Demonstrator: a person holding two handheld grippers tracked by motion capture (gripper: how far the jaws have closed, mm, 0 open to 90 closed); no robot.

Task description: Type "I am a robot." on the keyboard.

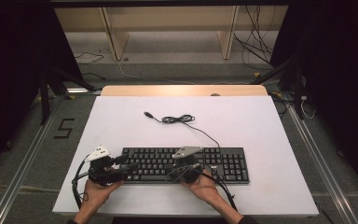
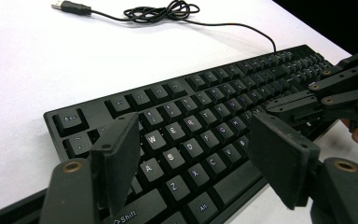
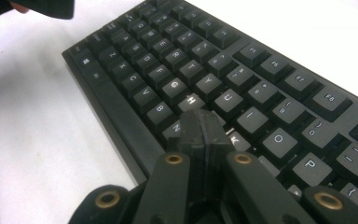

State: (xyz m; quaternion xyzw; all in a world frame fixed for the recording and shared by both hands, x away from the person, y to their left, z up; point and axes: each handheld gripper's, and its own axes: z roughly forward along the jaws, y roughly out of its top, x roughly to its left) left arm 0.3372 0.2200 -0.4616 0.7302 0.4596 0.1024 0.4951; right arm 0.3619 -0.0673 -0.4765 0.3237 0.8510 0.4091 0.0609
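The right gripper (image 3: 204, 122) clenches its pads together into one blunt tip over the J key (image 3: 223, 133), poised for pressing; the left gripper (image 2: 200, 154) hovers released above the keyboard (image 2: 205, 121).

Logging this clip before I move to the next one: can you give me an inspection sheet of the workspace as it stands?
Surface: white table top, wooden strip along its far edge.
Job's things: black keyboard lies flat near the front edge.
Clutter: nothing seen.
Grippers: left tongs open, above the keys at the keyboard's left end; right tongs shut, tips at the keys around J; whether a key is pressed cannot be told.
Cables: keyboard cable loosely coiled behind the keyboard, USB plug lying free; a cable trails from each tool.
Surroundings: grey floor, a wooden frame, loose wires behind.
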